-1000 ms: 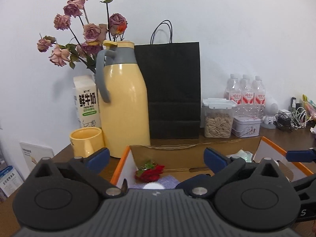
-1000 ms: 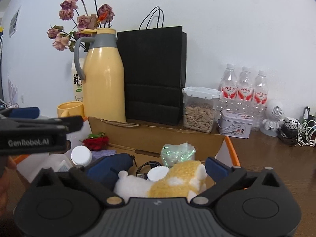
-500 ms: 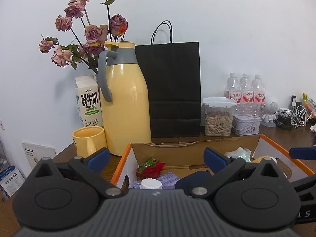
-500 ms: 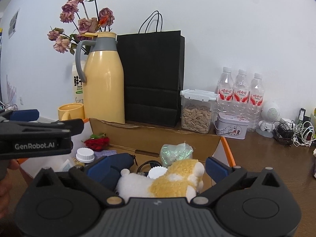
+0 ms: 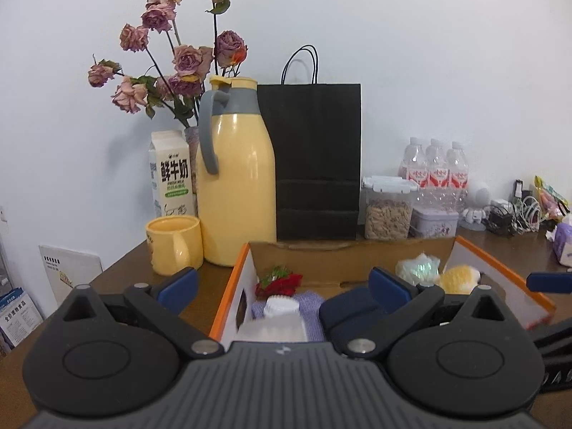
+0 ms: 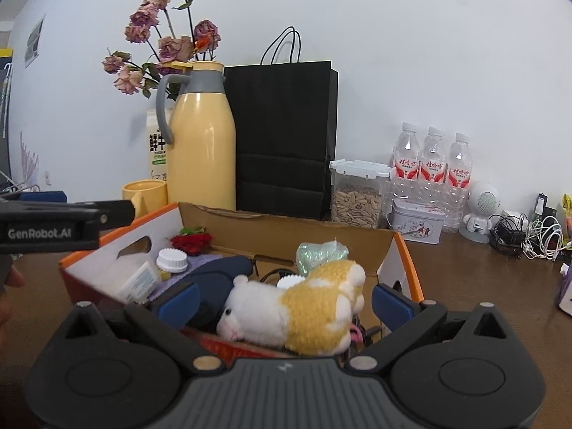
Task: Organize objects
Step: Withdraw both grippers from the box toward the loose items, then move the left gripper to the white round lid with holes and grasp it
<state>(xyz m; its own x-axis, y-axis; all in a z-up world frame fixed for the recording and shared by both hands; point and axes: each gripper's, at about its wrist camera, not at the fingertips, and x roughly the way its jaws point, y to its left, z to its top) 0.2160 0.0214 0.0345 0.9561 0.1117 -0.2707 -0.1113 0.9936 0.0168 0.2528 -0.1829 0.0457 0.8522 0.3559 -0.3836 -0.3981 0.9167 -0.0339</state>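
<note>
An orange-edged cardboard box (image 5: 232, 286) (image 6: 407, 257) sits on the brown table. Inside lie a red rose (image 5: 280, 282) (image 6: 191, 242), a white-capped bottle (image 5: 280, 307) (image 6: 171, 260), a dark blue item (image 5: 350, 312) (image 6: 221, 275), a shiny green wad (image 5: 418, 266) (image 6: 320, 254) and a white-and-yellow plush toy (image 6: 296, 312) (image 5: 459, 279). My left gripper (image 5: 282, 284) hangs open above the box's left end, over the bottle. My right gripper (image 6: 284, 300) is open over the near side, its fingers apart from the plush on both sides.
Behind the box stand a yellow thermos (image 5: 236, 186), a yellow mug (image 5: 175, 248), a milk carton (image 5: 171, 178), a black paper bag (image 5: 314, 164), a jar of seeds (image 5: 388, 209), a tin (image 5: 434, 221) and three water bottles (image 6: 434, 159). Cables (image 6: 529, 232) lie at the right.
Both grippers have risen and drawn back from the box, so more of the bottle and the plush shows. Both stayed open; nothing was picked up.
</note>
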